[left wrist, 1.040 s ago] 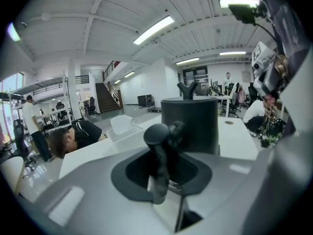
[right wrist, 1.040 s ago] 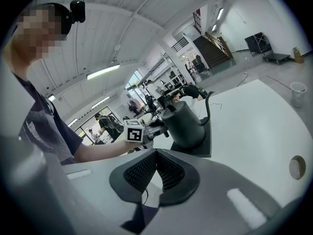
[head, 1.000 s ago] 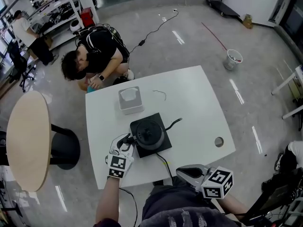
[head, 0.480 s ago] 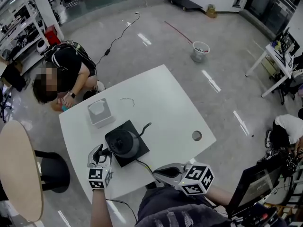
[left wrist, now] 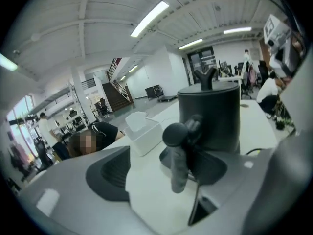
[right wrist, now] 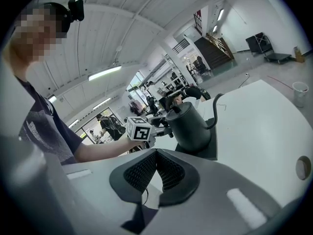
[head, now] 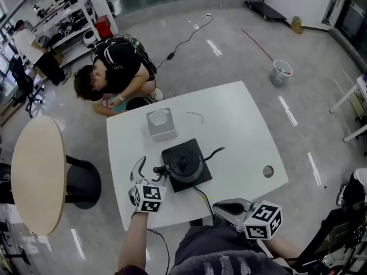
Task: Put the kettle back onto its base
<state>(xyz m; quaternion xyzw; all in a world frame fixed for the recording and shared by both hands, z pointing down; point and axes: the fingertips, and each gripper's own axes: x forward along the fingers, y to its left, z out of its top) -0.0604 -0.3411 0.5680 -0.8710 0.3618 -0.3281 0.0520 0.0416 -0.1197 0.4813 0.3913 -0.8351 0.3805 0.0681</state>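
The black gooseneck kettle [head: 184, 165] stands upright on its square black base [head: 202, 180] near the white table's front edge. My left gripper [head: 148, 171] is at the kettle's left side. Its jaws are opening, and the kettle handle [left wrist: 177, 153] stands between them with a gap on both sides. The pads do not press on the handle. My right gripper [head: 221, 207] hangs shut and empty in front of the table edge, close to my body. From the right gripper view, the kettle [right wrist: 189, 124] sits level on the base.
A white box [head: 159, 122] stands behind the kettle, with a thin wire [head: 195, 114] lying to its right. The table [head: 246, 130] has a round hole [head: 268, 171] at right. A person [head: 114, 73] crouches beyond the far edge. A round wooden table [head: 34, 173] stands left.
The left gripper's jaws were shut on the kettle handle and now stand spread apart around it. The kettle stays on its base. The right gripper has not moved.
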